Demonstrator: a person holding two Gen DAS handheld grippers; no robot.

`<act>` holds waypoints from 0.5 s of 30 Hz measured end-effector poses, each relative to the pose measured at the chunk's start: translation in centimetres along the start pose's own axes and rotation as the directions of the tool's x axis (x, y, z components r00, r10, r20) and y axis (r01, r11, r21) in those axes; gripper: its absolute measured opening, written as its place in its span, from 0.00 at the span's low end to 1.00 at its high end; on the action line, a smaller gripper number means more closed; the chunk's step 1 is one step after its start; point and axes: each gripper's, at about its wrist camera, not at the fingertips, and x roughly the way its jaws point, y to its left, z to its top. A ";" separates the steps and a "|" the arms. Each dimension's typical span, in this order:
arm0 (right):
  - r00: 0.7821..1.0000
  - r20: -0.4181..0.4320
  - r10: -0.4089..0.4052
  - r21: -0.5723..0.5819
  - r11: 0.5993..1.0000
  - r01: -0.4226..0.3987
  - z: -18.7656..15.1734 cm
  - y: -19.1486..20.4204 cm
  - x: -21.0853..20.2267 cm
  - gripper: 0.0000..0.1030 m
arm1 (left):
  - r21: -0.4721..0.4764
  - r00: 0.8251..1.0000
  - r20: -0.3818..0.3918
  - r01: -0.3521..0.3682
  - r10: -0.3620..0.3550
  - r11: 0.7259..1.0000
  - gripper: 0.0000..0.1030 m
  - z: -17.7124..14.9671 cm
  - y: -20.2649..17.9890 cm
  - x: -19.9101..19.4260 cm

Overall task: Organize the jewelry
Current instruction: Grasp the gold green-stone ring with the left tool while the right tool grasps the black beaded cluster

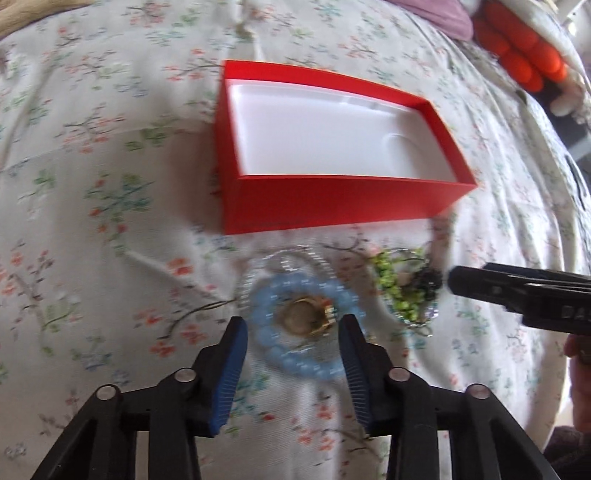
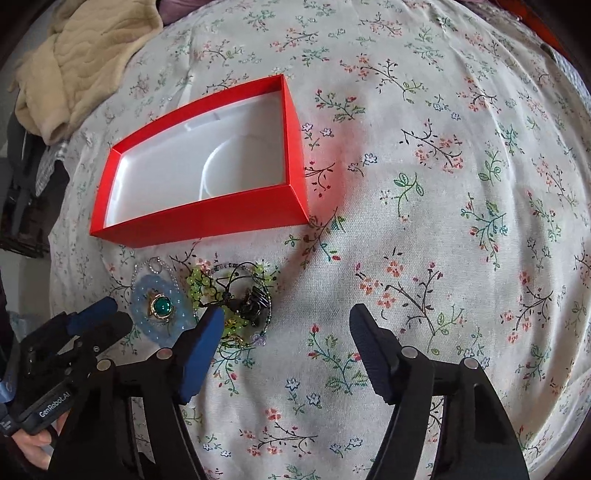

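An open red box point(image 1: 332, 206) with a white inside sits on the floral cloth; it also shows in the right wrist view point(image 2: 207, 218). In front of it lies a light blue bead bracelet point(image 1: 306, 363) with a gold ring with a green stone point(image 2: 162, 307) inside it, over a silver chain point(image 1: 291, 258). Beside them is a tangle of green beads and dark pieces point(image 1: 402, 291), also seen in the right wrist view point(image 2: 236, 295). My left gripper point(image 1: 291, 328) is open, its fingers on either side of the bracelet. My right gripper point(image 2: 286, 321) is open and empty, just right of the tangle.
A beige quilted cloth point(image 2: 81, 62) lies at the far left of the bed. Orange round things point(image 1: 524, 51) and a purple cloth point(image 1: 443, 14) sit at the far right. The floral cloth point(image 2: 443, 221) stretches out to the right of the box.
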 end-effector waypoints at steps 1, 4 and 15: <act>1.000 -0.002 -0.006 0.000 1.000 0.006 0.1 0.1 0.1 0.71 | 0.008 1.000 -0.005 0.005 -0.005 1.000 0.38 0.2 -0.4 0.2; 1.000 0.001 -0.016 -0.002 1.000 0.016 0.5 0.2 0.4 0.71 | 0.025 1.000 -0.019 -0.001 0.002 1.000 0.36 0.4 -1.2 0.9; 1.000 0.025 -0.016 0.014 1.000 0.016 0.2 -1.1 0.1 0.71 | 0.073 0.990 -0.052 -0.124 0.128 0.990 0.17 0.8 -3.0 3.7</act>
